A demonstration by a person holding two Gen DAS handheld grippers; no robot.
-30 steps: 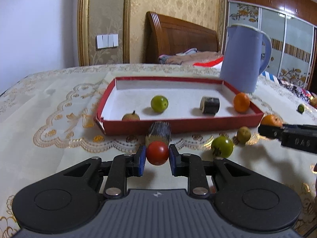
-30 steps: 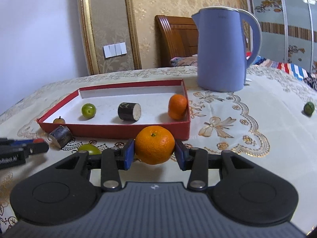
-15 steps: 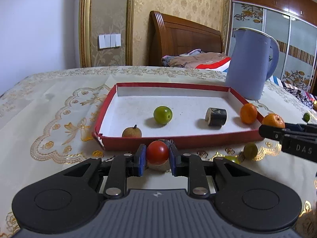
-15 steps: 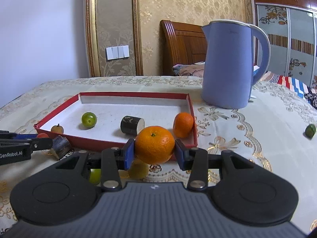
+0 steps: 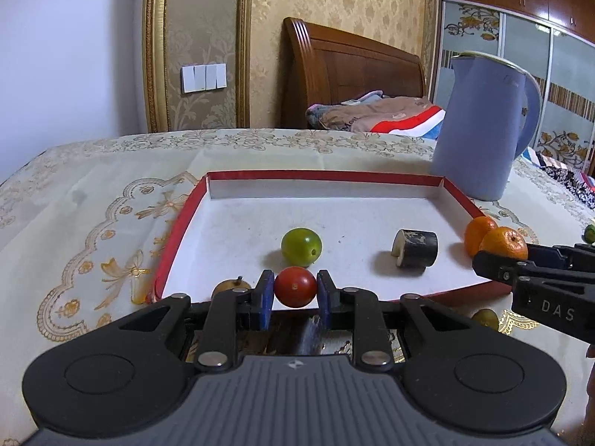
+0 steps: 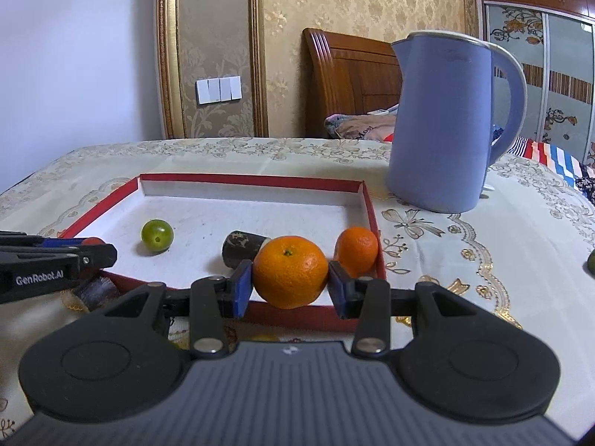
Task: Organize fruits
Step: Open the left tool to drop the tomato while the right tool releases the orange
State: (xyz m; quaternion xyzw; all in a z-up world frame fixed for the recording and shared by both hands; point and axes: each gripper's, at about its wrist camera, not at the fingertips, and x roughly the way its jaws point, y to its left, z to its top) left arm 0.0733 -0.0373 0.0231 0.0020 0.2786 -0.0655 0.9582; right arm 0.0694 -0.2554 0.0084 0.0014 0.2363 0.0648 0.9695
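Observation:
My left gripper (image 5: 295,287) is shut on a small red tomato (image 5: 295,286), held over the near edge of the red-rimmed tray (image 5: 323,176). The right gripper (image 6: 290,277) is shut on an orange (image 6: 290,271) above the tray's (image 6: 253,179) near right corner. Inside the tray lie a green fruit (image 5: 301,246), a dark cut cylinder (image 5: 415,248), a second orange (image 6: 356,251) against the right wall, and a small brown fruit (image 5: 226,287) at the near left. From the left wrist view the right gripper's fingers (image 5: 494,264) enter at the right, holding the orange (image 5: 504,242).
A tall blue kettle (image 6: 442,122) stands behind the tray's right side. A yellow-green fruit (image 5: 485,317) and another dark cylinder piece (image 6: 95,291) lie on the embroidered tablecloth in front of the tray. A green fruit (image 6: 591,260) sits far right. A bed headboard stands behind the table.
Both grippers have moved forward and slightly up toward the tray with their fruits. The loose fruits in front of the tray have slipped below or behind the grippers.

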